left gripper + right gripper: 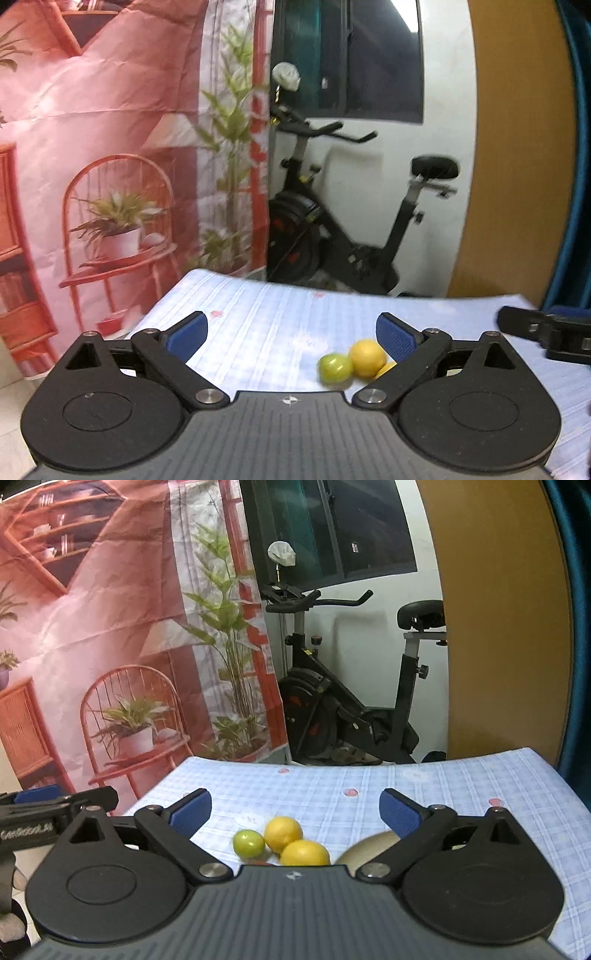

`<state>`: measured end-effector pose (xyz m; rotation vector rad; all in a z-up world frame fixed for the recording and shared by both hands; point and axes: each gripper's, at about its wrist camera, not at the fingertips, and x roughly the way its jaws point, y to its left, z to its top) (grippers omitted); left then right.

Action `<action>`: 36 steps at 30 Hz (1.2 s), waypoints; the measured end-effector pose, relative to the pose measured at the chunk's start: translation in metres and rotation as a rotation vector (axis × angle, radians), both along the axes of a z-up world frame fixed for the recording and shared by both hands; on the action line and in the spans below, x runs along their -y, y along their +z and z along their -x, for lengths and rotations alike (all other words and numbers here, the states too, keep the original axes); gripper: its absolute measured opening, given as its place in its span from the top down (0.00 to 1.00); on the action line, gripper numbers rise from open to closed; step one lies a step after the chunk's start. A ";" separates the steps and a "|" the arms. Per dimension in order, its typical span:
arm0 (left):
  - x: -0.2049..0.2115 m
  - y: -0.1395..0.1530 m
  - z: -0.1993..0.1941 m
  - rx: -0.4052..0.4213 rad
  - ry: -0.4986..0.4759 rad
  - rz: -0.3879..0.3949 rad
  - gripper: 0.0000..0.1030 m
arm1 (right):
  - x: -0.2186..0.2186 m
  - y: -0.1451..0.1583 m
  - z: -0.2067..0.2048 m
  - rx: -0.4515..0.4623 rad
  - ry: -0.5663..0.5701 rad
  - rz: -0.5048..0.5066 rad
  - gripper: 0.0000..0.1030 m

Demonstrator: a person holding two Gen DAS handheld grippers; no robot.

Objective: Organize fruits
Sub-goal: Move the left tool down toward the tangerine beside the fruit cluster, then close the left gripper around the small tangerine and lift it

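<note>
A green lime [334, 368] and a yellow lemon [368, 357] lie together on the blue checked tablecloth [266, 317]. A second lemon [386, 369] peeks out behind my left gripper's right finger. My left gripper [291, 334] is open and empty above the cloth, the fruits just inside its right finger. In the right wrist view the lime [248, 843] and two lemons [283, 833] [304, 853] lie between the open fingers of my right gripper [295, 812]. A beige bowl [369, 845] sits partly hidden at right.
The right gripper's body [546, 330] shows at the right edge of the left view; the left gripper's body [55, 805] at the left edge of the right view. Behind the table stand an exercise bike [343, 701], a printed backdrop [110, 646] and a wooden panel [498, 627].
</note>
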<state>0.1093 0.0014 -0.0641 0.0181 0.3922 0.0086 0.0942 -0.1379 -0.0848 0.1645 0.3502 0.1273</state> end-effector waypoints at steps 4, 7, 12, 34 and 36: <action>-0.003 -0.015 -0.004 -0.034 -0.017 -0.039 0.04 | 0.001 -0.020 0.003 -0.025 0.011 0.015 0.03; -0.007 -0.028 -0.005 -0.042 -0.028 -0.057 0.04 | 0.004 -0.037 0.005 -0.073 0.021 0.009 0.03; -0.010 -0.048 -0.007 -0.066 -0.122 -0.090 0.04 | 0.002 -0.060 0.005 -0.133 0.034 0.040 0.03; -0.005 -0.094 -0.019 -0.272 -0.333 0.053 0.40 | -0.046 -0.111 -0.004 -0.271 0.265 0.185 0.48; -0.004 -0.100 -0.021 -0.300 -0.371 0.083 0.46 | -0.047 -0.115 -0.005 -0.283 0.283 0.186 0.51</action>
